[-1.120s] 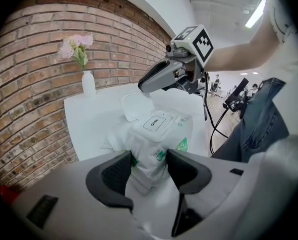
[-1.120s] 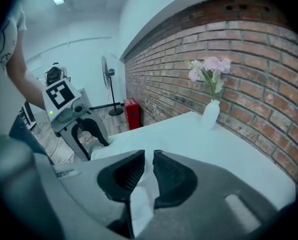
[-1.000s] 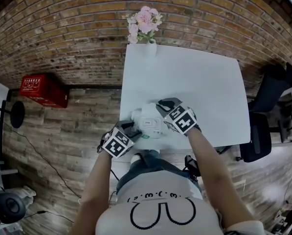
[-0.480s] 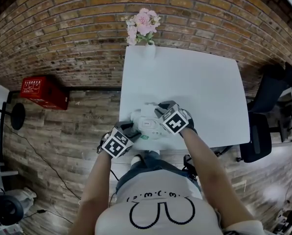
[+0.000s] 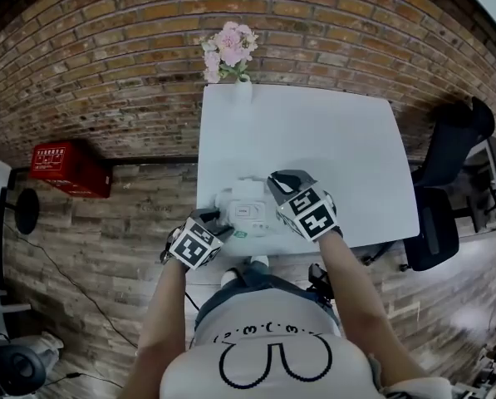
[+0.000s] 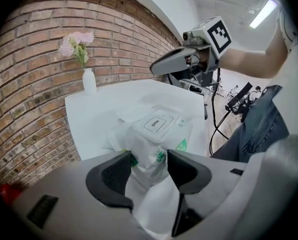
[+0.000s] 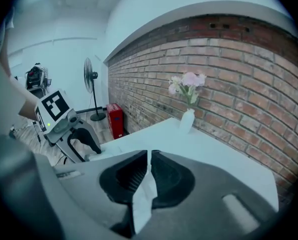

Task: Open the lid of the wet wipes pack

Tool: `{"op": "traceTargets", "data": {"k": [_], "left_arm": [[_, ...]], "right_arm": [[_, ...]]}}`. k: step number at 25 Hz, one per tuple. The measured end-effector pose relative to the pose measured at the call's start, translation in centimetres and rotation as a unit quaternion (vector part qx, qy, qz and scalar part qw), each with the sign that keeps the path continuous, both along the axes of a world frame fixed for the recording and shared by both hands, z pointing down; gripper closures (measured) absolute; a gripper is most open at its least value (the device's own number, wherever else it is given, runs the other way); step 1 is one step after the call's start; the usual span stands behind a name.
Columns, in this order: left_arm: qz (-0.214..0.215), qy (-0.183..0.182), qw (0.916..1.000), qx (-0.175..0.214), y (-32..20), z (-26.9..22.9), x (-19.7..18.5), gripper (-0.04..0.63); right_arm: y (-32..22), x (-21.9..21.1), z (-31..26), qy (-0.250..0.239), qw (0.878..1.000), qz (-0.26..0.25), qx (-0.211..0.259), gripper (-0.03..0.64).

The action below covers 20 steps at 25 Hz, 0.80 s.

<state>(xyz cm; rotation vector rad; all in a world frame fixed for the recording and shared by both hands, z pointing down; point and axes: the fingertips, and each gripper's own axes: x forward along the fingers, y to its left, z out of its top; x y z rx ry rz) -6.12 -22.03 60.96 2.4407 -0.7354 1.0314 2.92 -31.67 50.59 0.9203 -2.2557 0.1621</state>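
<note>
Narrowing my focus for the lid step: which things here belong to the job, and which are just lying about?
Job:
wet wipes pack
its lid, marked OPEN
left claw, clamped on the pack's end
right claw, jaws closing on a white sheet

Lying about:
vase of pink flowers
red box
office chair
floor fan

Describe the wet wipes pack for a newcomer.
On the white table by the brick wall, look at the near edge. The wet wipes pack is a white pouch with green marks and a lid printed OPEN; the vase stands at the far edge.
</note>
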Motion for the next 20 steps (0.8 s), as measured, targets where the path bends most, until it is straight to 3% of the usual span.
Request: {"op": "traceTargets", "data": {"k": [3, 6, 11, 14, 18, 20], "left_arm": [[-0.001, 0.005, 0.9999, 0.012, -0.1, -1.3, -0.2, 0.370], [-0.023, 0.037, 0.9987, 0.028, -0.6, -3.8, -0.7, 0.370], [-0.082, 0.091, 0.9887, 0.087, -2.9, -9.2, -2.0, 0.370], [-0.117, 0.123, 0.9759, 0.137, -4.5, -13.3, -2.9, 0.373], [-0.158, 0.150, 0.9505, 0.221, -6.2, -18.9, -3.9, 0.400], [-0.186, 0.159, 0.9329, 0.264, -6.9, -21.6, -4.6, 0.479]], "right_arm": [[0.7, 0.6, -1.9, -0.007, 1.000, 0.009, 0.023, 0.618], [1.6, 0.7, -4.3, -0.024, 0.998, 0.017, 0.050, 0.620], [2.3, 1.2, -7.7, -0.050, 0.994, 0.033, 0.094, 0.620], [2.5, 1.8, -9.3, -0.059, 0.991, 0.044, 0.116, 0.620], [2.7, 2.0, -11.7, -0.085, 0.985, 0.057, 0.138, 0.620], [2.9, 1.8, -12.8, -0.093, 0.983, 0.058, 0.150, 0.620]]}}
